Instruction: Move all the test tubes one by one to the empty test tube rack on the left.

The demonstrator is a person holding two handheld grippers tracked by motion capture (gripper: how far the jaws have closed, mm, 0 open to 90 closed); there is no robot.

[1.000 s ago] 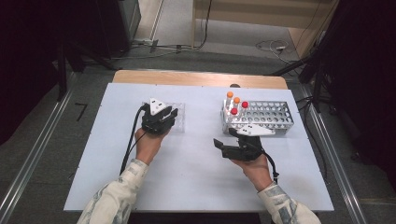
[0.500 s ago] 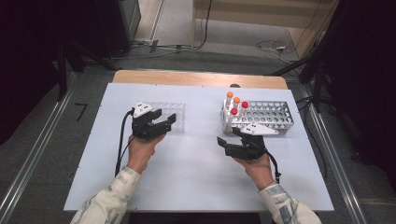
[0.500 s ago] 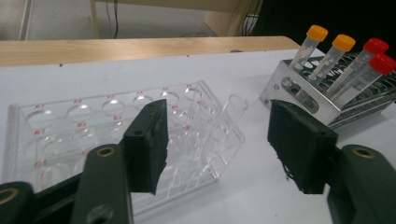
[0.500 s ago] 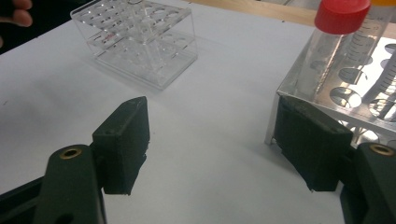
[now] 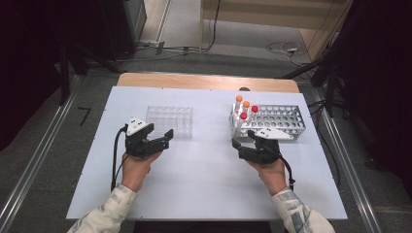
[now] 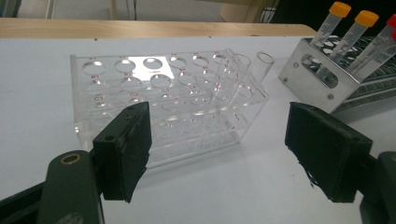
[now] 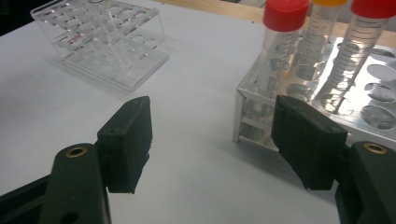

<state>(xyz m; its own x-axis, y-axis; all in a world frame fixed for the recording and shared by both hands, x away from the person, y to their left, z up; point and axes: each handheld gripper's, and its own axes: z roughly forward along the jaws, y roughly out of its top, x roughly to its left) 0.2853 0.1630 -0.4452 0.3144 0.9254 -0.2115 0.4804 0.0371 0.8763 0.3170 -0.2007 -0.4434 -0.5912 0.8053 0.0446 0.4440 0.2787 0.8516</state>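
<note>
- The left gripper (image 5: 163,137) sits just in front of the clear rack (image 5: 169,120); its jaws have just been opening and hold nothing.
- The right gripper (image 5: 243,144) is released too, empty, close to the metal rack's (image 5: 279,120) near-left corner; its jaws have just been closing slightly.
- Bare white table (image 5: 204,165) lies between the hands.
- Count: two racks; four capped tubes (image 5: 245,112), two orange, two red.

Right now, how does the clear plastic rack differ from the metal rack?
The clear plastic rack is see-through acrylic; the metal rack is shiny perforated steel. The clear plastic rack holds uncapped glass tubes at one end; the metal rack holds four capped tubes, two orange, two red. Both sit flat on the white table, mostly unfilled.
</note>
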